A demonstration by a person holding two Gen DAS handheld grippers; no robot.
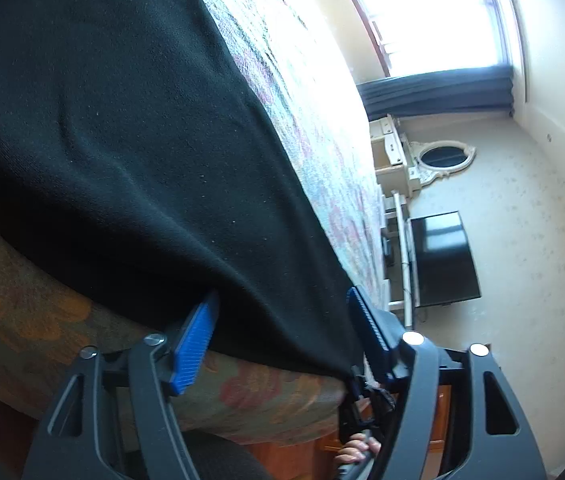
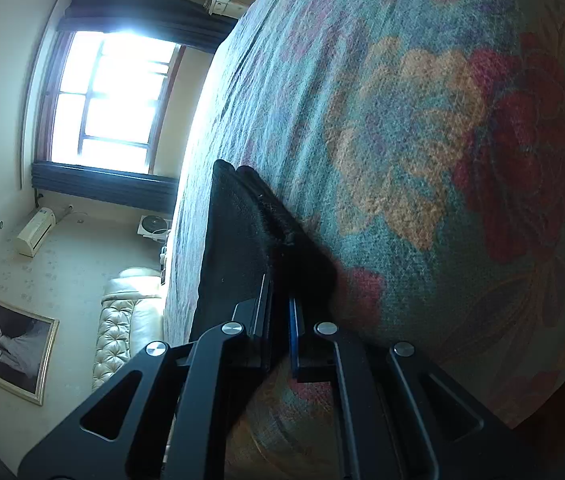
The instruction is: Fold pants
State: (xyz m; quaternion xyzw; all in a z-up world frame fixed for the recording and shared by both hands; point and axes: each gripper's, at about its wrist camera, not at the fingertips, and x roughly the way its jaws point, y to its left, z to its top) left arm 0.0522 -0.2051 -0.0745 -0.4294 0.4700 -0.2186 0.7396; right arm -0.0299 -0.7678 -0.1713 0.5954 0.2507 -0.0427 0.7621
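Pants point(image 1: 114, 128), black, lie spread on a bed with a floral bedspread point(image 2: 422, 140), reaching to its near edge. The left gripper point(image 1: 282, 320) has its jaws spread wide, one blue pad on each side of the fabric's edge. The right gripper point(image 2: 280, 300) has its jaws pressed together, pinching a raised fold of the pants point(image 2: 242, 232) near the bed's edge.
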